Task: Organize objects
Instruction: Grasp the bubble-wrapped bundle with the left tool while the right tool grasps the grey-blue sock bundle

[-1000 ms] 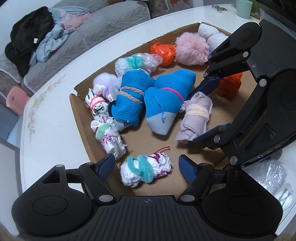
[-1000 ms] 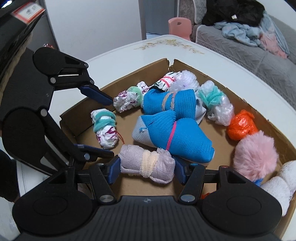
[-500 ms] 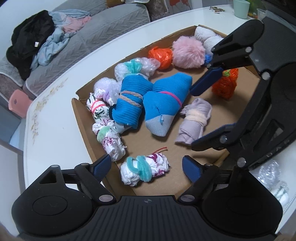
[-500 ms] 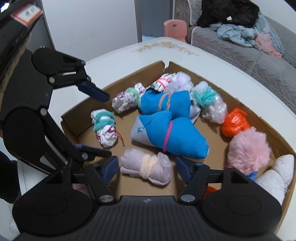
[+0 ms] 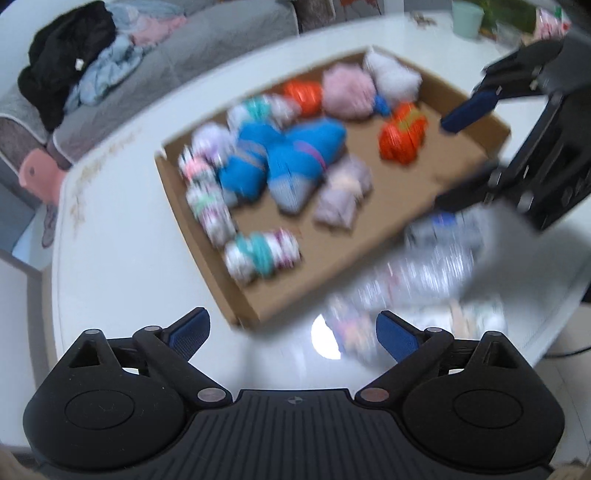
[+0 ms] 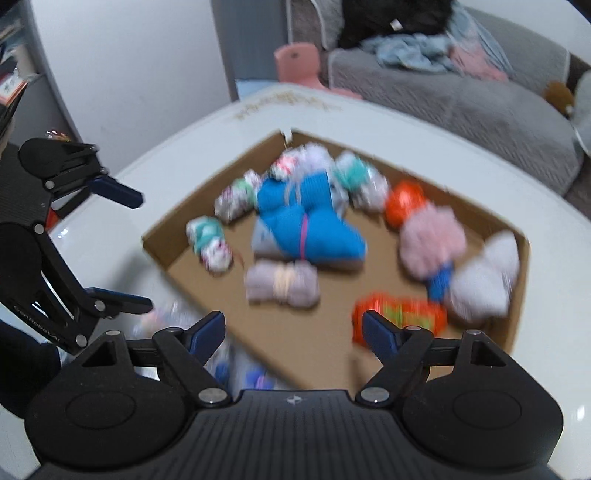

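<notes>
A shallow cardboard tray [image 5: 399, 199] [image 6: 321, 339] on the white table holds several tied bundles: two blue socks [image 5: 288, 158] [image 6: 306, 225], a lilac bundle [image 5: 341, 195] [image 6: 282, 282], a pink pompom [image 5: 347, 90] [image 6: 430, 232], orange bags [image 5: 402, 138] [image 6: 399, 317] and white patterned rolls [image 5: 260, 253] [image 6: 208, 238]. Both views are motion-blurred. My left gripper [image 5: 293, 334] is open and empty above the table, near the tray's front corner. My right gripper [image 6: 293, 328] is open and empty over the tray's near edge. Each gripper shows in the other's view, the right one [image 5: 465, 147] and the left one [image 6: 129, 251].
A clear plastic bag with more bundles [image 5: 417, 273] lies on the table beside the tray, between the grippers. A grey sofa with piled clothes [image 5: 74, 62] [image 6: 424, 48] and a pink stool [image 6: 297, 61] stand beyond the table. A green cup [image 5: 467, 18] sits at the far edge.
Both grippers have pulled back and up, away from the tray. The right gripper opened off the lilac bundle, which stays in the tray. The left gripper is now over bare table.
</notes>
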Action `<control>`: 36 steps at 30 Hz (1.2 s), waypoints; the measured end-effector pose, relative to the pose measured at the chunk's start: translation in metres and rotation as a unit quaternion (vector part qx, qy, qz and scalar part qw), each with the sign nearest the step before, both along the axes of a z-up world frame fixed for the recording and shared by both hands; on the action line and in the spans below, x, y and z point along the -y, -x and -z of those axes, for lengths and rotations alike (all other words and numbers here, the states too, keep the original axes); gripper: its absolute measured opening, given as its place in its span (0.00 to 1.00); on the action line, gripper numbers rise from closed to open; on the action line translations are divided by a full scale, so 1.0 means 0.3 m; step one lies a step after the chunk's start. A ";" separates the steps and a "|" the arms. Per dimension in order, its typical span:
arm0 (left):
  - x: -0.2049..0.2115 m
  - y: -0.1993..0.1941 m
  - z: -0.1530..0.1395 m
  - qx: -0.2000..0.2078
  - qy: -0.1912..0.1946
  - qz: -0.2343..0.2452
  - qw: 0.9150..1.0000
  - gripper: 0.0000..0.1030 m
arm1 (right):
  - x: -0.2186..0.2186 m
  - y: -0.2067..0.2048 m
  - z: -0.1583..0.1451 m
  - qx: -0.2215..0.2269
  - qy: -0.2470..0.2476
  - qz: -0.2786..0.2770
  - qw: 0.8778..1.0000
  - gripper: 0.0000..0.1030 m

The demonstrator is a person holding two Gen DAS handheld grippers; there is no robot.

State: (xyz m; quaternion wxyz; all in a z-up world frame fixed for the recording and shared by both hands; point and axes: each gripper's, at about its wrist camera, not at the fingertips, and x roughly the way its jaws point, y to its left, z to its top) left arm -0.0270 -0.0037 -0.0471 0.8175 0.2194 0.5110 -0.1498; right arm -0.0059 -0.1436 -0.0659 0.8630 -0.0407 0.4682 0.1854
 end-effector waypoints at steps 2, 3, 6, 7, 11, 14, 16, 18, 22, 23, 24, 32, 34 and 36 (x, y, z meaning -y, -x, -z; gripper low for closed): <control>0.007 0.031 0.017 -0.006 -0.002 -0.001 1.000 0.95 | 0.009 0.038 0.008 -0.017 -0.014 0.032 0.999 0.76; 0.012 0.042 0.024 -0.006 -0.001 0.000 1.000 0.95 | 0.015 0.055 0.014 -0.028 -0.024 0.053 0.998 0.76; 0.031 0.061 0.039 -0.005 0.000 0.006 1.000 0.95 | 0.026 0.087 0.037 -0.049 -0.054 0.107 0.992 0.76; 0.039 0.064 0.043 -0.004 0.000 0.009 1.000 0.95 | 0.032 0.085 0.047 -0.059 -0.073 0.125 0.988 0.76; 0.045 0.062 0.045 -0.007 0.008 0.004 1.000 0.95 | 0.070 0.042 0.103 -0.108 -0.157 0.211 0.959 0.75; 0.017 0.043 0.047 -0.012 0.015 -0.015 1.000 0.95 | 0.063 0.001 0.151 -0.144 -0.189 0.246 0.940 0.76; -0.007 0.030 0.043 -0.017 0.024 -0.027 0.999 0.95 | 0.037 -0.016 0.170 -0.149 -0.171 0.257 0.939 0.76; -0.028 0.023 0.038 -0.018 0.027 -0.038 0.999 0.95 | 0.013 -0.029 0.185 -0.155 -0.156 0.266 0.938 0.76; -0.040 0.014 0.048 -0.022 0.031 -0.047 0.998 0.95 | -0.020 -0.047 0.197 -0.149 -0.130 0.275 0.941 0.70; -0.039 0.015 0.052 -0.022 0.033 -0.047 0.998 0.95 | -0.024 -0.045 0.199 -0.149 -0.124 0.272 0.943 0.68; -0.038 0.016 0.055 -0.023 0.035 -0.047 0.998 0.95 | -0.020 -0.039 0.199 -0.148 -0.124 0.274 0.942 0.63; -0.034 -0.013 0.085 -0.034 0.071 -0.094 0.992 0.94 | 0.101 0.035 0.183 -0.132 -0.101 0.282 0.945 0.60; -0.033 -0.022 0.092 -0.036 0.079 -0.110 0.990 0.94 | 0.131 0.049 0.183 -0.132 -0.104 0.281 0.945 0.61; -0.032 -0.027 0.101 -0.040 0.086 -0.122 0.988 0.94 | 0.164 0.062 0.185 -0.130 -0.110 0.288 0.942 0.62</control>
